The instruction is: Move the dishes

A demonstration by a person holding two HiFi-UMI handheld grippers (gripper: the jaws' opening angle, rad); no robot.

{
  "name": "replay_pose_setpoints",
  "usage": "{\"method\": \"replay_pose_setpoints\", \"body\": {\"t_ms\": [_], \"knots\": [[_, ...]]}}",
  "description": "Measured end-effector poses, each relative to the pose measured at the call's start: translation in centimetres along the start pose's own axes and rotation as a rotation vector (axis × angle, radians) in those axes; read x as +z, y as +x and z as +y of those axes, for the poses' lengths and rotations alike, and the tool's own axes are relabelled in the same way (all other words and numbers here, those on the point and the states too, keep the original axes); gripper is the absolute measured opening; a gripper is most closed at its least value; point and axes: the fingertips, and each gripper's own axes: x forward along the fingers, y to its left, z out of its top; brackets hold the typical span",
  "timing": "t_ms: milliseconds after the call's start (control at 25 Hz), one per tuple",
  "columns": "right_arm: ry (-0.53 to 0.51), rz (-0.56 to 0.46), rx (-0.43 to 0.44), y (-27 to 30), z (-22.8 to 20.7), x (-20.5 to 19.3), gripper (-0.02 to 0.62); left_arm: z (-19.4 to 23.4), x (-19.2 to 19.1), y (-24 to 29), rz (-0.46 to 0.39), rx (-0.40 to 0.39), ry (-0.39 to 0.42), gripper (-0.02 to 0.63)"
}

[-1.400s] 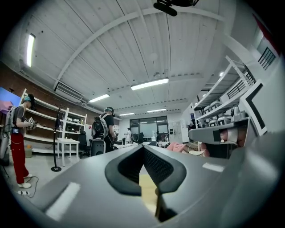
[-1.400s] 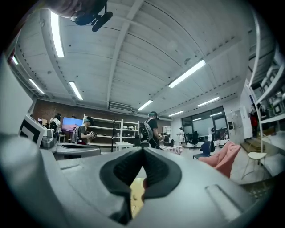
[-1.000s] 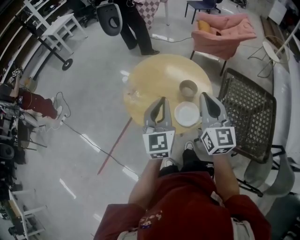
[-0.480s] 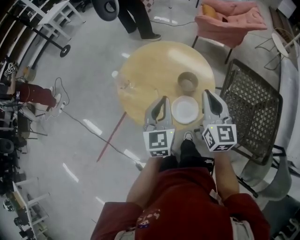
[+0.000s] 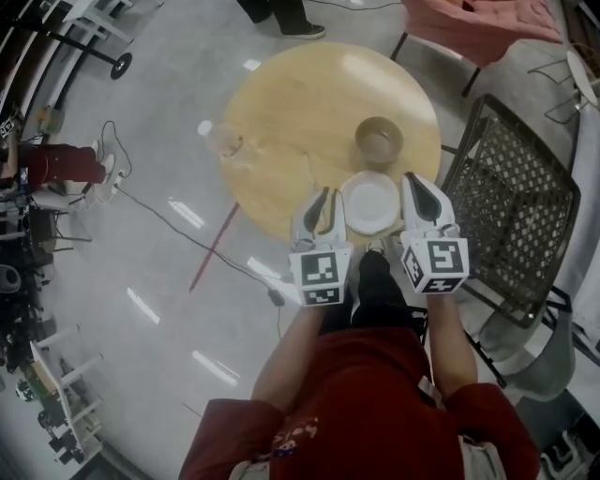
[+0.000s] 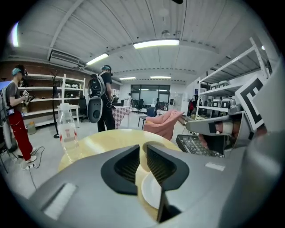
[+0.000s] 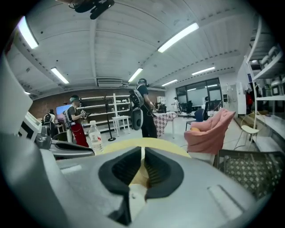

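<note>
Left gripper (image 5: pixel 323 195) and right gripper (image 5: pixel 413 180) have both come down toward the near edge of the table (image 5: pixel 281 103) over the last second, and now flank the white plate (image 5: pixel 371 202), one on each side, close beside it but not touching it as far as the head view shows. The left jaws, which were together, have just been opening and now stand slightly apart with nothing between them; in the left gripper view the plate shows low and just right of the gap. The right jaws are together and empty, aimed along the plate's right side.

Neither dish has shifted on the table. The plate lies at the near edge, and the tan bowl (image 5: pixel 379 141) sits just beyond it, a little apart. A clear plastic bottle (image 5: pixel 225 139) stands well off at the table's left edge. A dark mesh chair (image 5: pixel 516 206) is to the right, and a pink armchair (image 5: pixel 469 23) stands beyond the far side.

By my judgement this is the approach only: nothing is gripped yet, and the plate looks like the first dish to be taken.
</note>
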Motion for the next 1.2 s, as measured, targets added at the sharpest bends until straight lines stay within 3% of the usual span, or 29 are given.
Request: {"method": "replay_pose_setpoints", "body": {"t_ms": [480, 760, 1200], "knots": [[0.047, 0.29, 0.068, 3.0, -1.4, -9.6, 0.151, -1.8, -8.0, 3.6, 0.226, -0.005, -0.072, 0.176], [0.083, 0.415, 0.092, 3.6, -1.8, -14.9, 0.183, -2.5, -13.0, 4.4, 0.335, -0.005, -0.102, 0.204], [0.105, 0.522, 0.091, 5.1, -1.6, -18.4, 0.198, -2.0, -15.4, 5.3, 0.425, -0.008, -0.126, 0.222]]}}
